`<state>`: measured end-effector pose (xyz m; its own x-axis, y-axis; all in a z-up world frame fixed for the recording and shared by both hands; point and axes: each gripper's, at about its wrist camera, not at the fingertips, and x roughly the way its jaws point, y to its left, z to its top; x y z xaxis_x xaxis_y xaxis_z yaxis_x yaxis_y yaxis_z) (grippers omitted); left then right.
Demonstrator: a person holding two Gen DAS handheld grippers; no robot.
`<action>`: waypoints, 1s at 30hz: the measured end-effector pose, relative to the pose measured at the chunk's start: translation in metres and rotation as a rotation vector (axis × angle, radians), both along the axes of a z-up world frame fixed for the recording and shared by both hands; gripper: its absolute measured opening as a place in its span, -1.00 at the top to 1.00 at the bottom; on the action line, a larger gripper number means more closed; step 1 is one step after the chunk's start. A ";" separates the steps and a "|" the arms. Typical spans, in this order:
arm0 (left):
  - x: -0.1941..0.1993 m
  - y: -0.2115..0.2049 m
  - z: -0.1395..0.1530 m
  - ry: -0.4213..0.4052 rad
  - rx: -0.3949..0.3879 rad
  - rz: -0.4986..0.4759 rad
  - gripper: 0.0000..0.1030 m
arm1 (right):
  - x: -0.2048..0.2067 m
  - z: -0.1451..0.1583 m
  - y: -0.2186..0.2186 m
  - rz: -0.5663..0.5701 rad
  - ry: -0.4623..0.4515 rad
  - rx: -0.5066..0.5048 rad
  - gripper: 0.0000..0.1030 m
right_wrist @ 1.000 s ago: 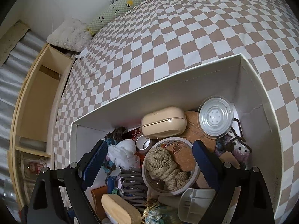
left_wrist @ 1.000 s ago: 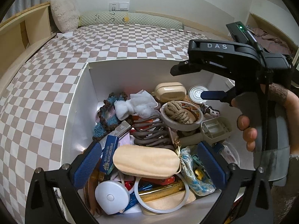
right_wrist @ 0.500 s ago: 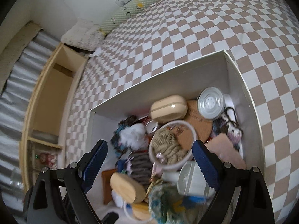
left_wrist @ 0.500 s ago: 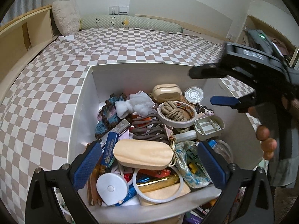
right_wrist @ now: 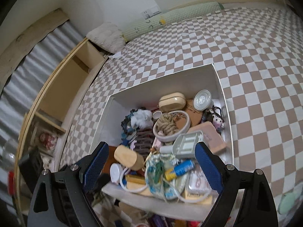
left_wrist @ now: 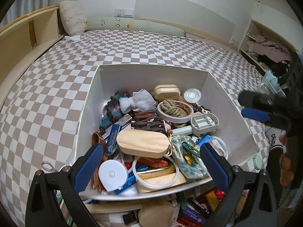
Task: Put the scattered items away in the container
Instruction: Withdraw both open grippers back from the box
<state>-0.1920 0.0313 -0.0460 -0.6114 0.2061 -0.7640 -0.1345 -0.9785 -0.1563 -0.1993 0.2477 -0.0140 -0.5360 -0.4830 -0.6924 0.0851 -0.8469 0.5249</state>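
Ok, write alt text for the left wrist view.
A white box crammed with small household items sits on a brown-and-white checkered bed, seen between the open, empty jaws of the left gripper. A wooden oval block, a white tape ring around a rope coil and a round white tape measure lie on top.

You see: white box [left_wrist: 89, 109] | brown-and-white checked bed cover [left_wrist: 47, 94] | blue pads [left_wrist: 89, 167] on your tongs

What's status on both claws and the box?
Left claw open, empty. Right claw open, empty. White box packed with items. More clutter below near rim, outside.
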 end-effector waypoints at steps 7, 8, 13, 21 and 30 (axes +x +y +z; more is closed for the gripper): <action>0.027 -0.002 0.021 0.053 0.001 0.030 -0.99 | 0.044 0.006 0.009 -0.031 0.078 0.092 -1.00; 0.031 -0.002 0.024 0.061 0.001 0.035 -0.99 | 0.050 0.008 0.009 -0.038 0.098 0.115 -1.00; 0.055 -0.004 0.040 0.105 0.009 0.057 -0.99 | 0.082 0.017 0.012 -0.056 0.148 0.154 -1.00; 0.109 -0.001 0.073 0.224 0.014 0.050 -0.99 | 0.132 0.043 0.003 -0.044 0.256 0.253 -1.00; 0.159 0.006 0.106 0.322 -0.023 0.049 -0.99 | 0.181 0.067 -0.007 -0.040 0.353 0.292 -1.00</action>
<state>-0.0328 0.0368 0.0602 -0.8310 0.1560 -0.5339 -0.1266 -0.9877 -0.0916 -0.0186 0.2406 0.0533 -0.7777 -0.2685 -0.5684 0.1797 -0.9614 0.2083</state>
